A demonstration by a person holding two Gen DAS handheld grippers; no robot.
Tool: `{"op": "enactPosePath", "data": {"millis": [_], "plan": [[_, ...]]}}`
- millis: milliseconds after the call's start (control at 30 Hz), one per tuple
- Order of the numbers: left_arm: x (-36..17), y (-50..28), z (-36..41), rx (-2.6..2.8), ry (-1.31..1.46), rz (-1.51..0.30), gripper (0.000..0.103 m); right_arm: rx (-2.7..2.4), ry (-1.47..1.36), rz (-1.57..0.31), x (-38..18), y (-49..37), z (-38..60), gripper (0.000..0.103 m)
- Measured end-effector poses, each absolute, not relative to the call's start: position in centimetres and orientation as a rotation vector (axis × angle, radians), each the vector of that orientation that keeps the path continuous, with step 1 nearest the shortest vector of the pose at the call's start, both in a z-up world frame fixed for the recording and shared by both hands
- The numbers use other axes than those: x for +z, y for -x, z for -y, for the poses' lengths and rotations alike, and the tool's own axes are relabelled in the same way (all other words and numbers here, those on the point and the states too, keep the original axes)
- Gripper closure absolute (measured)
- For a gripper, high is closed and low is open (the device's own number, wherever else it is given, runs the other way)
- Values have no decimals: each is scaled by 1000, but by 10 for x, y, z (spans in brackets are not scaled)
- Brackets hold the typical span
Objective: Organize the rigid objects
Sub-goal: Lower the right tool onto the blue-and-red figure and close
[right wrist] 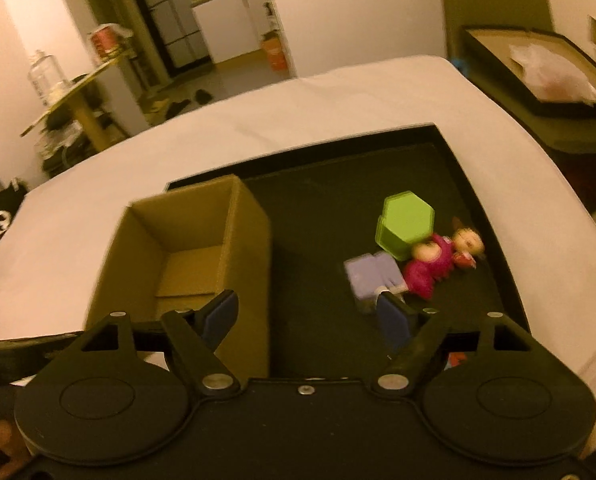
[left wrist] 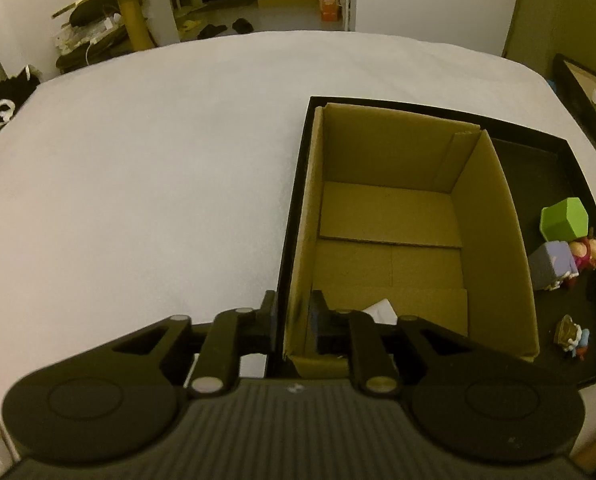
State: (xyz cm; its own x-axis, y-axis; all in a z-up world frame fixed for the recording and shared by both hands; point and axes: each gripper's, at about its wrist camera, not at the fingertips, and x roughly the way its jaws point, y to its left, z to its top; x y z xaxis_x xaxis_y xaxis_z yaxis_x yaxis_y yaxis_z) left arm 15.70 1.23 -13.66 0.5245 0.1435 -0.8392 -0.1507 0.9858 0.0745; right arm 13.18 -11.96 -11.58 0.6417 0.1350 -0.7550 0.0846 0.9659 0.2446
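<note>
The cardboard box [left wrist: 397,216] is plain matt brown card, with creased flaps on its floor. It stands in a black tray [left wrist: 537,160] with a dull, smooth finish, on a bed [left wrist: 138,160] covered in white matt cloth. The green hexagonal block [right wrist: 405,226] looks like smooth plastic with a slight sheen. Each tool [right wrist: 309,316] is matt black plastic with bright metal rivets and blue pads [right wrist: 222,314].

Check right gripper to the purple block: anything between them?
Nothing visible. The right gripper has open jaws over the black tray, and the purple block lies just ahead by its right finger. The cardboard box is off to the left, out of that path.
</note>
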Motion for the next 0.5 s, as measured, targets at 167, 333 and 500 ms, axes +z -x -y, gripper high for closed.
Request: {"op": "enactPosePath", "data": {"millis": [167,333,500], "plan": [[-132,-154,-7,192,-29,-979,57,-56,-299,-895,-138,-122,133,26],[-130,-155,0,205,-64,-969,50,-87,-325,-896,-150,-116,141,26],[-125,-154,7,216,-91,-931,37,-143,-331,-890,-157,-116,148,26]]}}
